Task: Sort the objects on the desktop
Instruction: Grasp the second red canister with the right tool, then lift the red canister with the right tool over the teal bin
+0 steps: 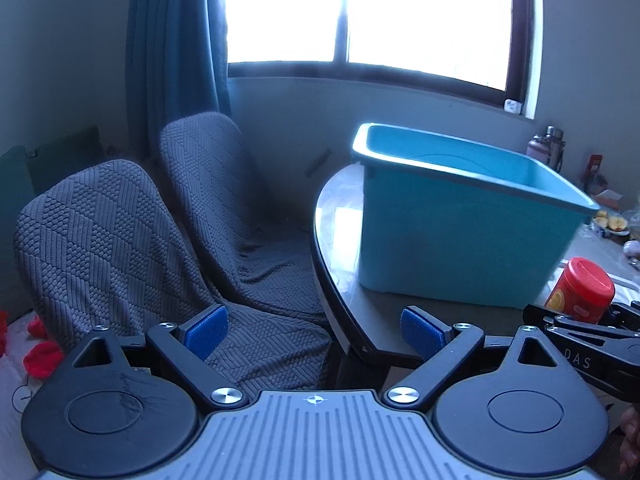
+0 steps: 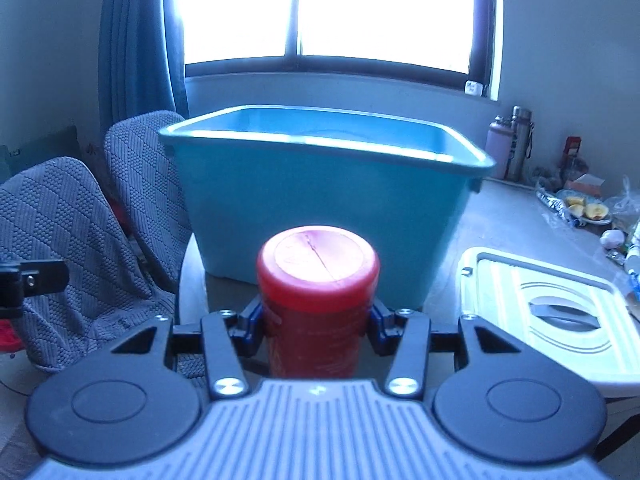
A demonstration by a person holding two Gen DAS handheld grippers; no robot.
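Note:
A red-lidded jar (image 2: 318,296) stands upright between the blue pads of my right gripper (image 2: 316,326), which is shut on it, just in front of the blue plastic bin (image 2: 320,200). The jar also shows in the left wrist view (image 1: 582,292), held by the right gripper (image 1: 580,320) at the far right. My left gripper (image 1: 316,330) is open and empty, level with the table's left edge, left of the bin (image 1: 460,240). The bin's inside is hidden from both views.
A white bin lid (image 2: 552,312) lies on the table to the right of the bin. Bottles (image 2: 516,144), a plate of fruit (image 2: 586,210) and bags crowd the far right. Two grey-covered chairs (image 1: 160,240) stand left of the table edge (image 1: 332,292).

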